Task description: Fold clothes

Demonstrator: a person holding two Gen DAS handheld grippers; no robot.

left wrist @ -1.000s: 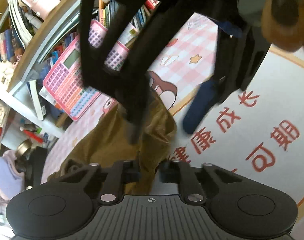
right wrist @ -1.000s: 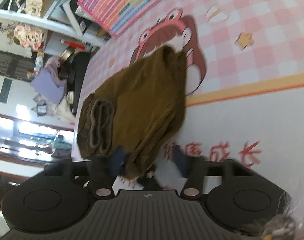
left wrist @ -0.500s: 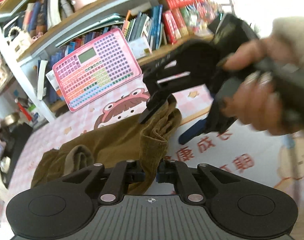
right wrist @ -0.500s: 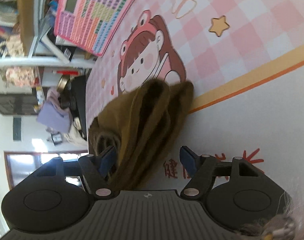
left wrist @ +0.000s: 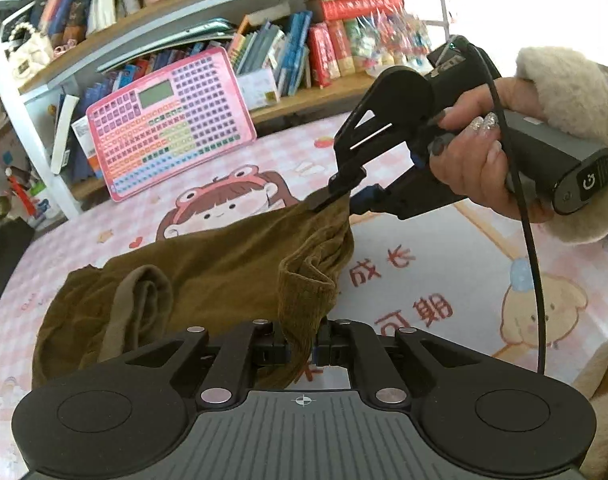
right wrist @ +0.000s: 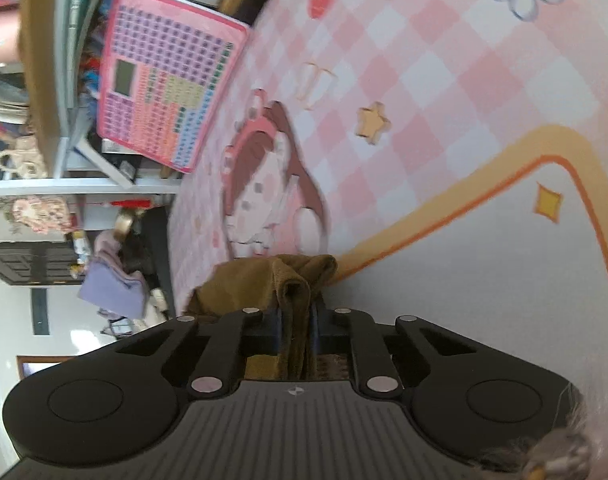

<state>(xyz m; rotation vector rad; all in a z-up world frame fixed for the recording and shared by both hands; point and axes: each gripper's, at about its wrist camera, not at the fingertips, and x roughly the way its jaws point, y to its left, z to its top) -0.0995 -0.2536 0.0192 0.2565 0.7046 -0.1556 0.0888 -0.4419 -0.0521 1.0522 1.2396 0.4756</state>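
While both tongs were clamped on cloth, we treated this as the carry stage of a fold. Our left tongs (left wrist: 304, 346) had their jaws together on a bunched corduroy edge of the brown garment (left wrist: 208, 276), at 6 o'clock in the left wrist view. Our right tongs (left wrist: 349, 200), held by the right hand (left wrist: 479, 160), pinched a second edge of the same garment at about 1 o'clock; the right wrist view confirmed cloth gripped between those jaws (right wrist: 296, 332).

The garment lay mostly on the pink cartoon play mat (left wrist: 443, 276), with its lighter waistband (left wrist: 140, 300) slumped toward 8 o'clock and only the two gripped edges raised. A pink keyboard toy (left wrist: 168, 128) leaned against the bookshelf (left wrist: 264, 8) at 11 o'clock, well apart from the cloth.

To do this step well, we judged that:

1. Both grips needed to stay firm, since corduroy bunched thickly and might slip.
2. The two edges were best kept level and taut between the tongs, so the fold line formed straight.
3. The raised edge should travel over the resting part and be lowered flat before release.
4. The loose waistband might drag and wrinkle, so slow motion was advisable.
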